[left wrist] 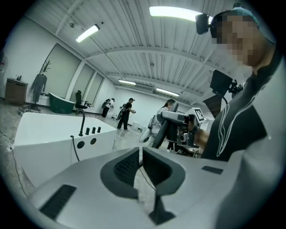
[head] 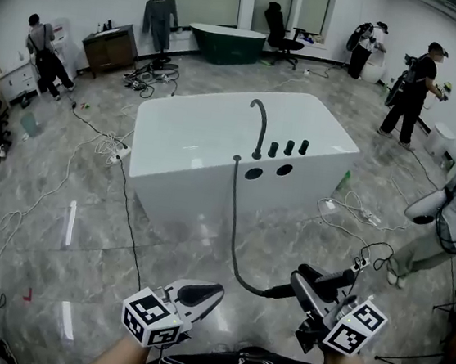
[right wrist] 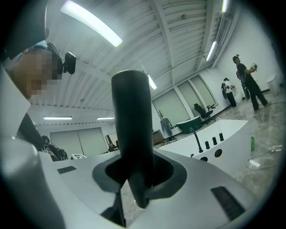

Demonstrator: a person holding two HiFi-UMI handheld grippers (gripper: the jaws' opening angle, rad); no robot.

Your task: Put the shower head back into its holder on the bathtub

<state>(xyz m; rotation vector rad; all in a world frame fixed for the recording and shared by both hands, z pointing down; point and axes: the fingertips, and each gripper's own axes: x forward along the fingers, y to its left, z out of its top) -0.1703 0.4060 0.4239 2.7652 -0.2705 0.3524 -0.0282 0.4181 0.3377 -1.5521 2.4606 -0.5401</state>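
Clamping black cylindrical shower head [right wrist: 130, 120]: right gripper [right wrist: 134, 176]; left gripper [left wrist: 140, 162] jaws together, empty; white rectangular bathtub [head: 210, 129] seemingly well apart.

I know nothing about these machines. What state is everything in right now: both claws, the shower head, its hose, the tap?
left claw: shut, empty.
right claw: shut on the shower head.
shower head: held away from the bathtub, not yet in its holder.
hose: fixed at the bathtub's edge, hanging in a curve to the shower head.
tap: no water seen running.
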